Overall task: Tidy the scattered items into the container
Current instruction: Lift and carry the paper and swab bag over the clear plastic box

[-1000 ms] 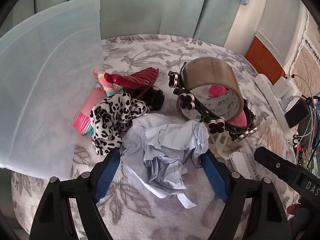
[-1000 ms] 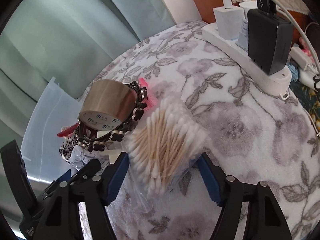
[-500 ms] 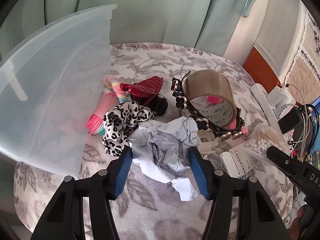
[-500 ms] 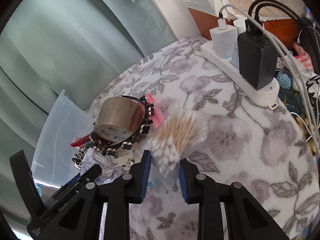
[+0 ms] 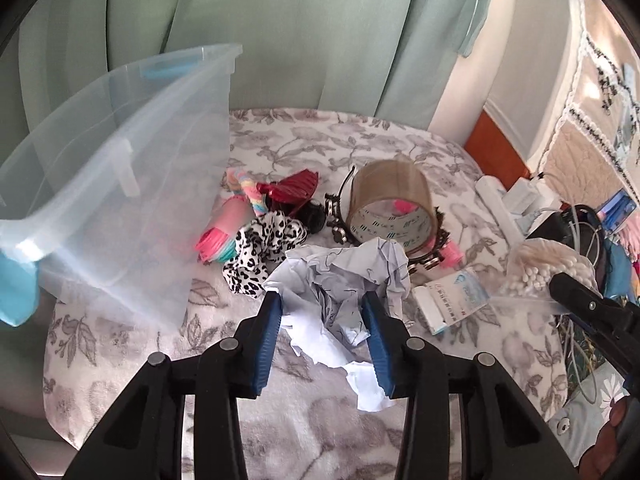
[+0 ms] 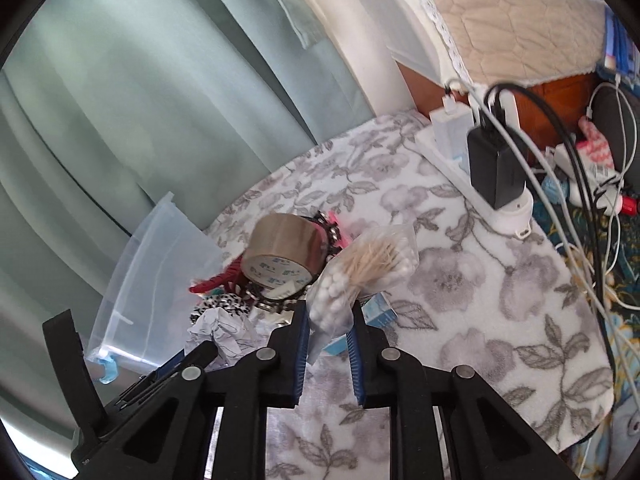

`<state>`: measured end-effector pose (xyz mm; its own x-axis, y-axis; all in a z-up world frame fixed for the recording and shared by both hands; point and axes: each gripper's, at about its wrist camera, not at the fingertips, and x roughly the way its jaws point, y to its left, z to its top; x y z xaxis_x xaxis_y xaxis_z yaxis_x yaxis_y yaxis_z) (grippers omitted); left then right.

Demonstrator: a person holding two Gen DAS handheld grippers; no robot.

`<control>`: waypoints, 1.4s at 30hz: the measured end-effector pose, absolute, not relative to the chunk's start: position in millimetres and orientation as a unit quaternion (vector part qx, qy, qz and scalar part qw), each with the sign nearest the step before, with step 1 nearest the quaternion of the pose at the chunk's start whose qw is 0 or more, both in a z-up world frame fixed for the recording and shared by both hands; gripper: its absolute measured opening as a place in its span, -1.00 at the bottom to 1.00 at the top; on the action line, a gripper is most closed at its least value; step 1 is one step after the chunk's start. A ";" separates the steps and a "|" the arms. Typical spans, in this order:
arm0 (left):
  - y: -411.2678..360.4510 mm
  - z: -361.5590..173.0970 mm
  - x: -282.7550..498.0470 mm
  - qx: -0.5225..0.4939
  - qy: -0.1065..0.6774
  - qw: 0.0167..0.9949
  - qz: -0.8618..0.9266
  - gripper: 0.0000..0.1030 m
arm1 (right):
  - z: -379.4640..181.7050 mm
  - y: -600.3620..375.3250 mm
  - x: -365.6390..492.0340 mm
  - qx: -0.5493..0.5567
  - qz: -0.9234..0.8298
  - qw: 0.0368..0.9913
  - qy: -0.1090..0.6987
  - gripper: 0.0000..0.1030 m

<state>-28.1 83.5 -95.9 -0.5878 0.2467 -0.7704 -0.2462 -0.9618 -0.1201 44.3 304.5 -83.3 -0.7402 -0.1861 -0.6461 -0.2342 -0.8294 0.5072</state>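
Floral-covered counter (image 5: pixel 280 420): both tools have just closed and risen, left tool (image 5: pixel 326 330) clamping crumpled paper (image 5: pixel 344 276), right tool (image 6: pixel 328 334) gripping the cotton-swab bag (image 6: pixel 360 272), beside the container (image 5: pixel 120 184).

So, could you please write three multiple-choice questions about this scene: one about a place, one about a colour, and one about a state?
1. Where does the clear plastic container stand, in the left wrist view?
A. left of the scattered items
B. right of the power strip
C. on top of the tape roll

2. What colour are the pads of the left gripper?
A. red
B. blue
C. yellow

3. What does the right gripper hold?
A. nothing, jaws wide open
B. the tape roll
C. the bag of cotton swabs

Answers:
1. A: its wall rises left of the leopard-print scrunchie and the hair clips.
2. B: both pads beside the crumpled paper are blue.
3. C: its pads press on the neck of the bag of cotton swabs, near the tape roll.
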 end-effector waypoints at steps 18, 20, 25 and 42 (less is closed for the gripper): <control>3.3 2.0 0.5 -0.308 -0.099 0.139 0.936 -0.17 | 14.4 230.9 66.2 -0.286 0.930 -0.066 0.220 -0.61; -15.1 11.5 -0.5 -0.292 -0.119 0.127 0.941 -0.17 | 21.9 220.4 59.2 -0.290 0.930 -0.082 0.210 -0.61; -62.7 21.2 -1.0 -0.266 -0.164 0.091 0.945 -0.17 | 40.8 185.2 37.4 -0.294 0.932 -0.124 0.173 -0.61; -145.1 -3.4 -17.3 -0.267 -0.231 0.039 0.935 -0.15 | 35.5 65.3 -21.1 -0.338 0.913 -0.212 0.084 -0.61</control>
